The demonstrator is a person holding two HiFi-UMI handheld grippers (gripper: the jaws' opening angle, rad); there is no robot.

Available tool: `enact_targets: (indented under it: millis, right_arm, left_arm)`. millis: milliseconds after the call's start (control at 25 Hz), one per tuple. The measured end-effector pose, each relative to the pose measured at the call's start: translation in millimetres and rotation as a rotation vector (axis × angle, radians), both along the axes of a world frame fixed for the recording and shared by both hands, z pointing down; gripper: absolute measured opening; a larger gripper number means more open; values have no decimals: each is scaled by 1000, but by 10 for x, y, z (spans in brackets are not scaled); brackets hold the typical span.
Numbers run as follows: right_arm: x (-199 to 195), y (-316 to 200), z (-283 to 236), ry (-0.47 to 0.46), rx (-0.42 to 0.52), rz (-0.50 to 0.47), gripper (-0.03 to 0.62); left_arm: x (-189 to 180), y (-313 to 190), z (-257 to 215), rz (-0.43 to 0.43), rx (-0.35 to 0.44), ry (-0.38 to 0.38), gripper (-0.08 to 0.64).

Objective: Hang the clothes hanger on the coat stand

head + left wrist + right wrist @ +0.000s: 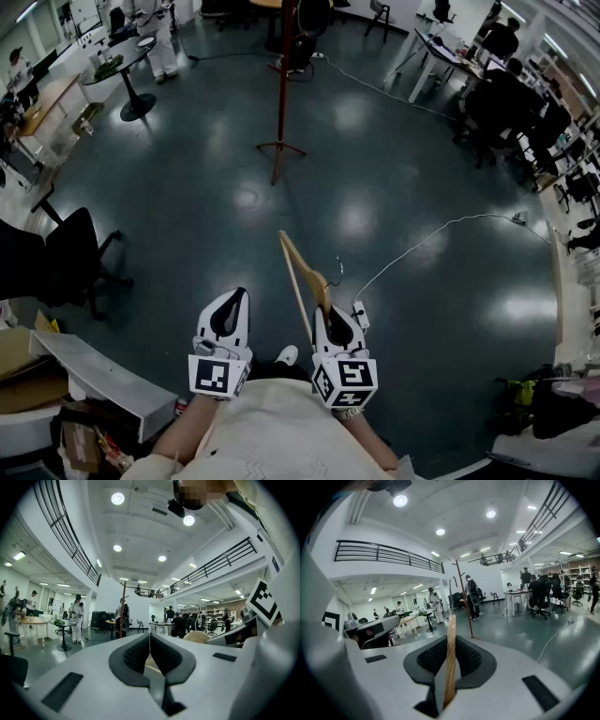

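Right gripper [328, 319] is clenched on the wooden hanger [319, 281]. In the right gripper view the wood stands on edge between the pads and runs up out of the jaws. In the head view the hanger sticks forward and up-left from the jaw tips, with its metal hook [336, 271] just right of the wood. Left gripper [232, 305] is just beside the right one, jaws pressed together with nothing between them; the left gripper view shows the pads meeting. Both grippers are held low near the near edge of the floor [394, 169], with the person's shoe [287, 354] between them. Coat stand [281, 94] is straight ahead and well apart, a red pole on spread feet [278, 148], standing alone towards the far side of the floor. The dark glossy floor from grippers to stand is open. A white cable [422, 239] crosses the floor to the right of that line, from near the right gripper out towards the right edge. A black office chair [70, 253] sits at the left edge and a grey shelf board [94, 370] at the near-left corner. A round table [122, 66] with a person beside it is at the far-left corner. Desks [441, 47] with seated people line the far-right edge, well clear of the stand.
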State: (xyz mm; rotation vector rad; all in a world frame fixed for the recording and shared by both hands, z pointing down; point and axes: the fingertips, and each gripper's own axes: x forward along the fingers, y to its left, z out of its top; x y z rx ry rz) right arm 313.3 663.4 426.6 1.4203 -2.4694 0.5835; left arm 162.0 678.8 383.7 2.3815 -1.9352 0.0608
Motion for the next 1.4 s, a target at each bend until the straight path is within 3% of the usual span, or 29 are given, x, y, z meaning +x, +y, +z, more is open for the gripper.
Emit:
enact_targets:
  millis: [240,520,720,960,1400]
  right_arm:
    - [337,-293,23,16,5,42,70]
    - [279,-488,138,61,-6,50,69]
    - [263,-724,192,101,-8,55,70]
    - [49,-1124,251,133,-34,75,69]
    - [-646,-2180,287,148,-54,74,70]
  left_arm:
    - [237,-180,-4,-8,21,7,14]
    - [70,-412,97,-18,-24,-33,14]
    - [29,-719,293,-6,-4,20,14]
    - [-204,-1251,249,-19,30,113,14]
    - [-805,-2388,252,17,11,119,14]
